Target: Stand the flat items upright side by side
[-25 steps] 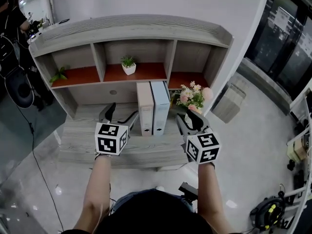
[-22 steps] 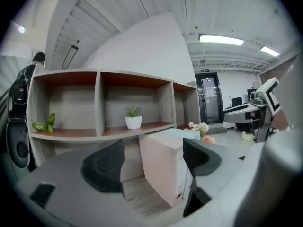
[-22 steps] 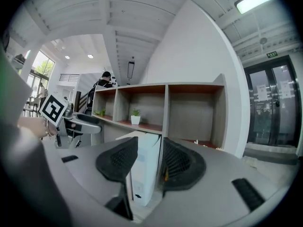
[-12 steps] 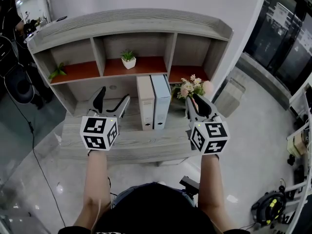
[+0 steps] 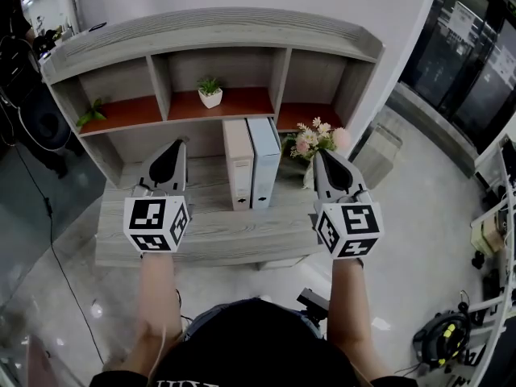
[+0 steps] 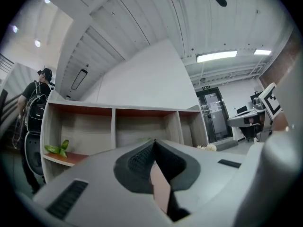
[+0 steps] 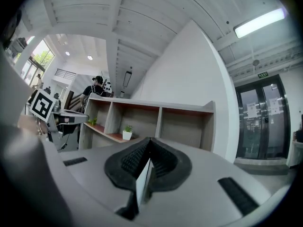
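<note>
Two flat binders, one beige (image 5: 237, 164) and one light blue (image 5: 262, 161), stand upright side by side on the grey desk top (image 5: 218, 228), backs to the shelf unit. My left gripper (image 5: 179, 143) hangs left of them and my right gripper (image 5: 322, 154) to their right, neither touching a binder. The jaws of both have just been closing and now meet with nothing between them. This shows too in the left gripper view (image 6: 154, 142) and the right gripper view (image 7: 149, 140), which look level at the shelf's upper compartments.
A small potted plant (image 5: 210, 93) sits in the middle compartment, and a leafy sprig (image 5: 90, 115) in the left one. A bunch of flowers (image 5: 314, 142) stands just beyond my right gripper. A person (image 6: 35, 103) stands at the left. A cable reel (image 5: 445, 345) lies on the floor, right.
Both grippers have risen and drawn slightly apart from the binders. The left jaws, wide open before, are now shut, and the right jaws have closed too.
</note>
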Demonstrator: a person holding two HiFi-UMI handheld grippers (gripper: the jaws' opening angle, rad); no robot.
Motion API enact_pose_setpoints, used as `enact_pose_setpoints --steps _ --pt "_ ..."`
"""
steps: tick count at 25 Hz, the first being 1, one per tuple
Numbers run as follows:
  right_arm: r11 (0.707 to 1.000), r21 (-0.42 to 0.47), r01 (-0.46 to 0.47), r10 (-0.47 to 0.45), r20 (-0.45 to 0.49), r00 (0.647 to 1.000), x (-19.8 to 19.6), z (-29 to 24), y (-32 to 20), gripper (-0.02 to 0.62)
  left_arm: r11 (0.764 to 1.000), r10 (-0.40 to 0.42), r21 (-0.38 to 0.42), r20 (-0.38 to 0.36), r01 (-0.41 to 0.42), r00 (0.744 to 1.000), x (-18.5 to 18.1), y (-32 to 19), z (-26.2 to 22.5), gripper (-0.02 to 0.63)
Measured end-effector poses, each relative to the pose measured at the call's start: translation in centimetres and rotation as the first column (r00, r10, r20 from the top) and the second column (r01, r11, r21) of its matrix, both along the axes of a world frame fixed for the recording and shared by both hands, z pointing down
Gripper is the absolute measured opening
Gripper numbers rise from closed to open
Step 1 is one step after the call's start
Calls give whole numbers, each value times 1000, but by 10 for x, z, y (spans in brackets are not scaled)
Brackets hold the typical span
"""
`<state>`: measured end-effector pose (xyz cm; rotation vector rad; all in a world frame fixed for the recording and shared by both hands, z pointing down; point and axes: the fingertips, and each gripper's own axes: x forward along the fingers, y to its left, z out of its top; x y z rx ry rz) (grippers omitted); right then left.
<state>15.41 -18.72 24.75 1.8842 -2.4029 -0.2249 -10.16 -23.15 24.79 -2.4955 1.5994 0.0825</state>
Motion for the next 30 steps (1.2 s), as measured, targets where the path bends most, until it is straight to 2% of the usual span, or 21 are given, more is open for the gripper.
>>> enact_pose_setpoints --steps 4,9,15,30 --pt "999 36 -15 16 -41 999 1 -8 7 15 999 -8 52 17 7 1000 -1 6 -9 12" --pt "999 43 -17 19 -46 999 1 -7 7 14 996 -13 89 46 9 999 0 11 -14 12" --pt "992 125 -32 45 -104 994 -1 -13 15 14 989 -19 146 68 9 998 1 18 -20 12" --pt "990 135 -46 64 -129 990 5 -8 22 14 986 -26 168 79 12 997 2 23 -21 12"
